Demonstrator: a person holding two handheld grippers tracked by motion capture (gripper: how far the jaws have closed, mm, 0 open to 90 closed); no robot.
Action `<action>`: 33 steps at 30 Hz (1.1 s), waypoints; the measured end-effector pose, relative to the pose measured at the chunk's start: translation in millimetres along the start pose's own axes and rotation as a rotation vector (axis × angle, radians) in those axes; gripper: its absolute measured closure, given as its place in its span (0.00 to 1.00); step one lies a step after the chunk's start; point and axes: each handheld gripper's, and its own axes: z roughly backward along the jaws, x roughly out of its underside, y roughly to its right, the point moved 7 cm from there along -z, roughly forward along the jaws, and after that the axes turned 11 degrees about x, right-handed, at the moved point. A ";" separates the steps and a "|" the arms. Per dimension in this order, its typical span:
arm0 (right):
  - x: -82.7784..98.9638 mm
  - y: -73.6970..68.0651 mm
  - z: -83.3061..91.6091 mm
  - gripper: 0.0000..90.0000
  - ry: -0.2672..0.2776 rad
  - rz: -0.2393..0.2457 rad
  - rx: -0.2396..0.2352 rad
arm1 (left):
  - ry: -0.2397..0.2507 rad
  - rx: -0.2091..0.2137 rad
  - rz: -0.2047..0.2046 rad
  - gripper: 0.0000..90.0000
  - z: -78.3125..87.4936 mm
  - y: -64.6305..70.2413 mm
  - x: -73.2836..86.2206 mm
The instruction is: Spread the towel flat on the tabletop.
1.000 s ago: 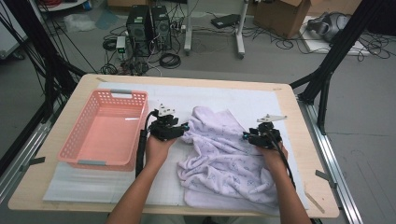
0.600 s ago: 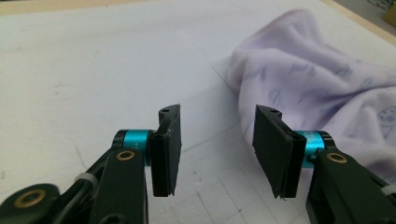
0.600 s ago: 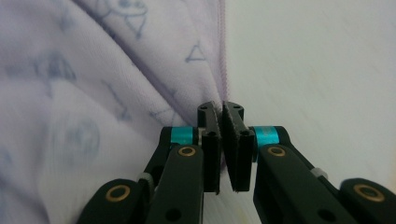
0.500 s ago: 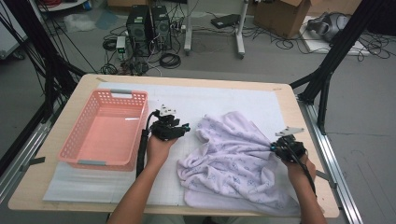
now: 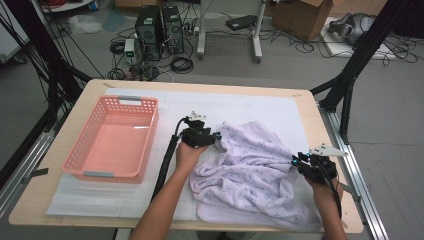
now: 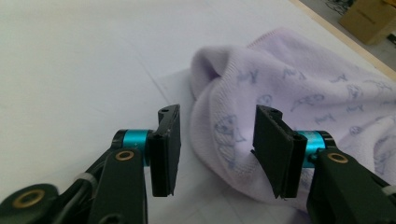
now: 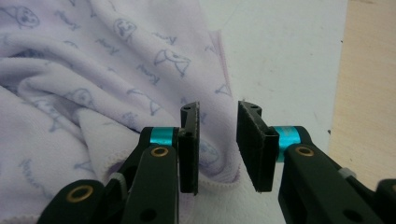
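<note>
While the lilac towel [image 5: 252, 172] lies rumpled on the white mat [image 5: 260, 107] between the two tools, the left gripper [image 6: 217, 149] stands unclenched with a towel fold between its jaws, untouched by the left pad. The right gripper [image 7: 218, 140] has just been opening; its jaws straddle the towel's hem without pinching it. A pink basket [image 5: 82, 167] sits beyond the left gripper, away from the towel.

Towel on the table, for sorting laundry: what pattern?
Pale lilac towel with small blue-grey animal prints; right gripper view.
</note>
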 end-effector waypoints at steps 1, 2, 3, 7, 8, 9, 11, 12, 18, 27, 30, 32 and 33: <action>-0.1 -0.1 -0.2 0.76 0.003 -0.002 -0.002 | -0.011 0.010 -0.011 0.62 -3.9 2.5 2.1; 0.1 0.4 -0.9 0.76 0.005 0.001 -0.001 | -0.020 0.021 -0.022 0.67 -8.4 5.5 4.1; 0.5 0.4 -1.1 0.76 0.003 -0.001 -0.002 | -0.035 0.023 -0.035 0.74 -12.4 8.0 6.6; 1.2 0.6 -0.9 0.76 0.005 -0.010 -0.007 | -0.129 0.004 -0.099 0.94 -20.1 12.2 17.3; 1.2 0.7 -0.5 0.76 0.006 -0.009 -0.011 | -0.132 -0.003 -0.087 0.95 -17.4 10.1 17.0; 1.1 0.5 -0.1 0.76 0.007 -0.013 -0.015 | -0.137 -0.024 -0.077 0.96 -12.5 6.3 15.8; 0.5 -0.3 0.7 0.76 0.010 -0.021 -0.025 | -0.124 -0.073 -0.057 0.96 2.8 -5.0 11.8; 0.2 -0.8 0.8 0.76 0.011 -0.019 -0.025 | -0.120 -0.107 -0.052 0.96 11.8 -11.5 9.5; -4.9 -5.6 -2.7 0.76 0.016 -0.031 -0.056 | -0.073 -0.265 -0.081 0.96 64.9 -39.2 0.9; -48.4 -20.7 -32.6 0.74 0.009 0.005 -0.140 | 0.028 -0.161 0.032 0.60 74.5 -44.5 7.1; -62.3 -26.2 -53.4 0.71 -0.015 -0.020 -0.160 | 0.081 -0.142 0.022 0.59 77.8 -42.5 1.2; -68.0 -33.6 -71.0 0.66 -0.039 -0.033 -0.164 | 0.090 -0.131 0.014 0.58 77.9 -40.8 -0.1; -69.7 -38.6 -79.6 0.63 -0.050 -0.043 -0.165 | 0.093 -0.131 0.015 0.58 77.5 -40.4 -0.4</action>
